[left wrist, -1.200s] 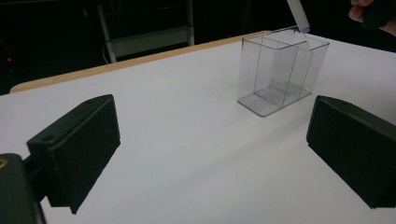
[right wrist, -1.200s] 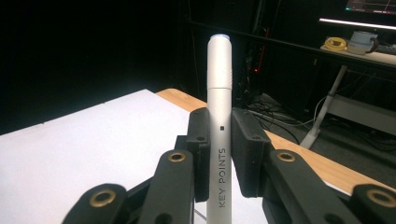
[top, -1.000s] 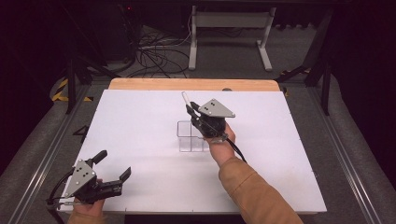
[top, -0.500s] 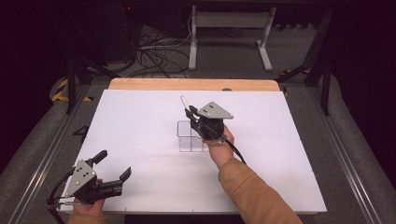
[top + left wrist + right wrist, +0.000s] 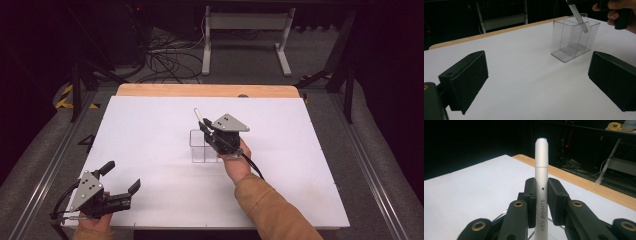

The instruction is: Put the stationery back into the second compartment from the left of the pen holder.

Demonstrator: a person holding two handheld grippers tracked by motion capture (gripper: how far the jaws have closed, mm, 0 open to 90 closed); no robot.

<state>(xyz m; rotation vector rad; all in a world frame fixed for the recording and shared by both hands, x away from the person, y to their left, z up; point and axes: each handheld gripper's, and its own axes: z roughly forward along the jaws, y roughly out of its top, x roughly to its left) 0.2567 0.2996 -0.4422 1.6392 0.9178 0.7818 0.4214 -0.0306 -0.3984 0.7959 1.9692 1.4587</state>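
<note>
right gripper (image 5: 206, 131) tilted, pen (image 5: 541, 192) over clear box (image 5: 202, 147)

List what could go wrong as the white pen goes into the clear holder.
1. The white pen is tilted and its lower tip sits near a thin divider of the clear holder; it may catch there instead of sliding in.
2. The holder is light and nothing steadies it: the left gripper rests open near the table's edge, so a sideways push might tip it.
3. The right gripper clamps the smooth barrel with narrow pads; the pen could swivel.
</note>
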